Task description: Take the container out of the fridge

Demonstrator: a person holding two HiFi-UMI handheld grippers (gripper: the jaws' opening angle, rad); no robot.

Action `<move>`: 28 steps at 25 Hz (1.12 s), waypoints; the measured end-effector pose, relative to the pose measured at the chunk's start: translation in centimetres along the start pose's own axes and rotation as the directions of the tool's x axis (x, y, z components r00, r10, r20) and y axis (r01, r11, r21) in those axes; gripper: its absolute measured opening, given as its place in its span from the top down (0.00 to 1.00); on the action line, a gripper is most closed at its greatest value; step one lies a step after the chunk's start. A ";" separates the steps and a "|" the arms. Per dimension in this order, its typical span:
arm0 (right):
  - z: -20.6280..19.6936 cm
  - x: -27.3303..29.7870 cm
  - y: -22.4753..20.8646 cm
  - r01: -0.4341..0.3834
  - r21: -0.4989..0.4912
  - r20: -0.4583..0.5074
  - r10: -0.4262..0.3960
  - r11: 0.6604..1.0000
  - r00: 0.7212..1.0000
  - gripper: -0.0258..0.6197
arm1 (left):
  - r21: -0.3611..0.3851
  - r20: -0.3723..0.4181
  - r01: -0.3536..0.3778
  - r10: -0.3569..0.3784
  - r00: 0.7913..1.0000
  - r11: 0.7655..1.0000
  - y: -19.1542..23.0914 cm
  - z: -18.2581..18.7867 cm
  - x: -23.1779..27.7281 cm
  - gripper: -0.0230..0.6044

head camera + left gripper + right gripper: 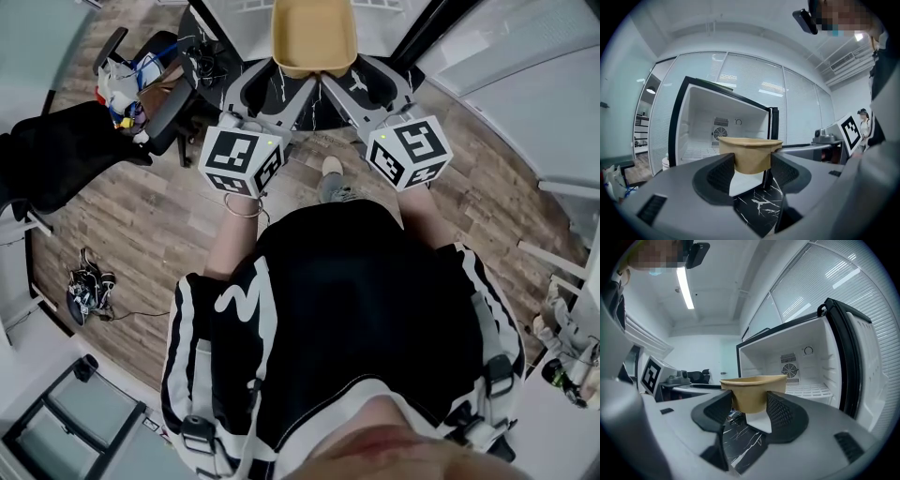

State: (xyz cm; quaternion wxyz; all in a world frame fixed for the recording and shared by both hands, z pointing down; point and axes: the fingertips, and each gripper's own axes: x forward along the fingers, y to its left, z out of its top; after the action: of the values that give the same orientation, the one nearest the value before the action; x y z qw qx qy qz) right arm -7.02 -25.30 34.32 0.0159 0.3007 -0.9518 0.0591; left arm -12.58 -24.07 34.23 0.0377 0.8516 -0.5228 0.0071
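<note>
In the head view, the tan paper tray-shaped container (314, 37) sits at the top of the frame, its far rim cut off by the edge. The left gripper (278, 77) and the right gripper (354, 77) reach it from either side. Their jaw tips are hard to make out here, and the person's dark clothing hides most of the floor below. The fridge does not show clearly.

The left gripper view gives us what the head view lacks. The left gripper (751, 169) has its two jaws pressed against the container (750, 152), one on each side wall. Behind it stands the white open fridge (701, 126). We cannot tell whether the container is fully clear of the opening.

In the right gripper view, the right gripper (749, 407) is likewise clamped on the container (752, 389). Only this view shows the fridge's (806, 357) white wire shelf (811, 390).
</note>
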 end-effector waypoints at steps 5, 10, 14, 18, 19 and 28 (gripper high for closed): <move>-0.3 -1.2 1.1 0.004 0.000 0.006 -0.004 1.000 1.000 0.59 | 0.006 0.003 0.002 -0.002 1.000 1.000 -1.1 -0.2 -1.3 0.57; -0.5 -2.4 2.3 0.005 -0.001 0.009 -0.005 1.000 1.000 0.59 | 0.013 0.005 0.005 -0.005 1.000 1.000 -2.0 -0.3 -2.6 0.57; -0.6 -3.1 3.4 0.003 -0.003 0.011 -0.003 1.000 1.000 0.59 | 0.012 0.008 0.003 -0.003 1.000 1.000 -2.6 -0.3 -3.9 0.57; -0.5 -3.8 4.8 -0.003 -0.006 0.018 0.003 1.000 1.000 0.59 | 0.013 0.013 -0.003 0.002 1.000 1.000 -3.1 -0.2 -5.3 0.57; -0.5 -4.1 5.1 -0.003 -0.007 0.019 0.003 1.000 1.000 0.59 | 0.013 0.014 -0.004 0.004 1.000 1.000 -3.3 -0.2 -5.7 0.57; -0.8 -6.6 8.4 0.013 -0.007 0.032 -0.013 1.000 0.999 0.59 | 0.006 0.030 0.005 -0.005 1.000 1.000 -5.3 -0.2 -9.3 0.57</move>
State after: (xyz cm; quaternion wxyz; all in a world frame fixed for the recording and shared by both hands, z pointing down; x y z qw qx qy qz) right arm -6.48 -14.61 33.76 0.0020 0.3077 -0.9501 0.0509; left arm -12.09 -13.38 33.66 0.0274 0.8530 -0.5211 -0.0044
